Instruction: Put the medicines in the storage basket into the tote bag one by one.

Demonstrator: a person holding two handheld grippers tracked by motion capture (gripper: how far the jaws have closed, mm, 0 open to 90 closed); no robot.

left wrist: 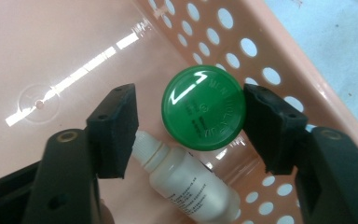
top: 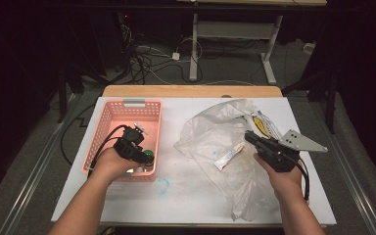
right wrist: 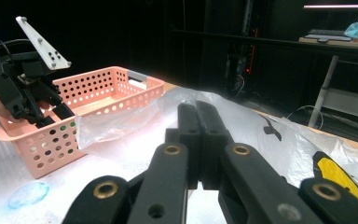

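Hovering inside the pink basket (top: 108, 128), the left tool (left wrist: 189, 123) has its jaws apart on either side of a green-capped jar (left wrist: 202, 108), which stands in the basket's near right corner, close against the perforated wall, with a small white dropper bottle (left wrist: 186, 184) lying just beside and partly under it. One pad appears to touch the cap's rim while the other stands clear of it, so I judge the jar is not clamped at this moment. From the high view, the left tool (top: 136, 143) reaches down into the basket from the person's hand. That cap looks like hard, glossy plastic: light, stiff, and likely slippery on its round edge, so a square grip across the widest part of the lid should hold best, with both pads flat on the rim rather than on the top face. Over on the right side of the surface (top: 186, 196), the right tool (right wrist: 198, 122) has its jaws pressed together, nothing visible between them, resting above a crumpled clear plastic bag (top: 215, 132) that holds a small tube (top: 226, 158) and a yellow-and-white packet (top: 263, 125).
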